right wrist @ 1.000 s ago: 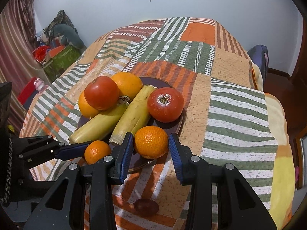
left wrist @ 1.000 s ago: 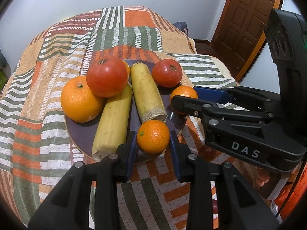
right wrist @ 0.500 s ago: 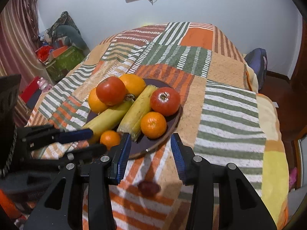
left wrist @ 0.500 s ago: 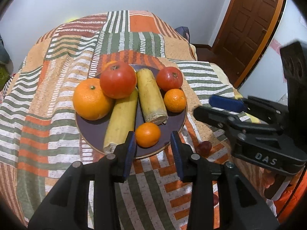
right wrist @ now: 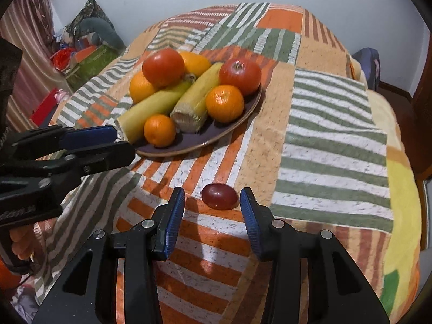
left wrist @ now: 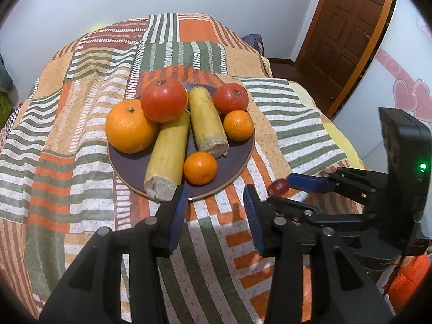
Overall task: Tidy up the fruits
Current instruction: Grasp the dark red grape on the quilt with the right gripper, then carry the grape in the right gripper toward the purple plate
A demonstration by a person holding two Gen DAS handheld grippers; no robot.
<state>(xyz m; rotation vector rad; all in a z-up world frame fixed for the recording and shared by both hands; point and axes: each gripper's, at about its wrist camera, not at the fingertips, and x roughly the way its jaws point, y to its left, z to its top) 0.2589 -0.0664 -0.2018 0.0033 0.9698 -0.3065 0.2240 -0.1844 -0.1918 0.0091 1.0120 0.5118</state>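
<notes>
A patchwork blanket (right wrist: 324, 124) carries your dark plate (right wrist: 232, 124) of fruit. Near the blanket's front edge, off the plate, lies a red grape (right wrist: 220, 196). Your right gripper (right wrist: 212, 210) gapes wide and empty just before it; your left gripper (left wrist: 215, 210) likewise holds nothing.

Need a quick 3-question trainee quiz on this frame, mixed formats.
1. True or false: the grape lies on the plate.
2. Which tool is lined up on the grape? A: left tool B: right tool
3. Fill in: both tools are ____ and hold nothing.

Key: 1 false, it lies on the striped cloth, apart from the plate. 2 B, the grape sits just ahead of its blue pads. 3 open.
</notes>
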